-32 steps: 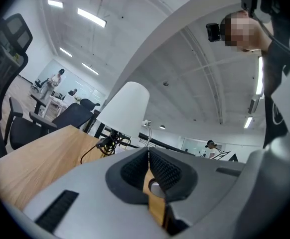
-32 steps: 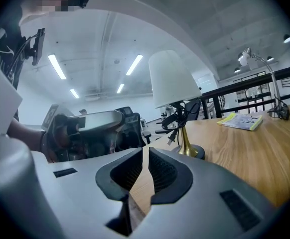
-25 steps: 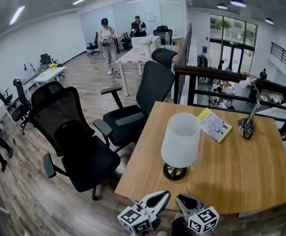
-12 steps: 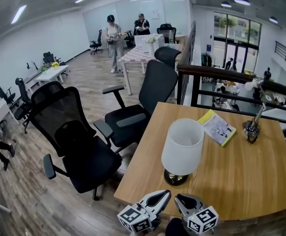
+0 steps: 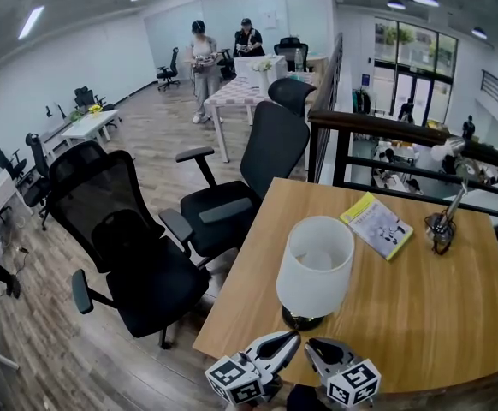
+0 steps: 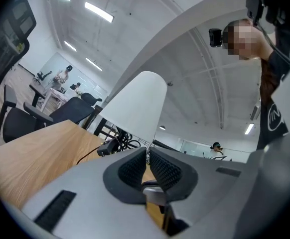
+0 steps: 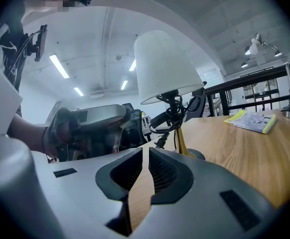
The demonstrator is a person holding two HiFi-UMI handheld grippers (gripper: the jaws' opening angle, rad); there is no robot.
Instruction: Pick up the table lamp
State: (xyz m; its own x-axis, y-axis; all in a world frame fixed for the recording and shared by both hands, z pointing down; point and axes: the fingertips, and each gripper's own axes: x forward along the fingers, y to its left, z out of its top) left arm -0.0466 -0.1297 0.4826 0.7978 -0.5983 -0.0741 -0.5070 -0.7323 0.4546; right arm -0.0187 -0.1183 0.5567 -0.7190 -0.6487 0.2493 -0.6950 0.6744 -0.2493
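I see the table lamp [image 5: 315, 268] at twelve o'clock, just beyond my left tongs [image 5: 292, 337] and right tongs [image 5: 311, 345], both pressed together, empty.

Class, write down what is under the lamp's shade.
In the right gripper view, a bundled black cord hangs under the shade, above a gold stem and dark base. From the head view, the shade covers all but the base's edge; no bulb shows.
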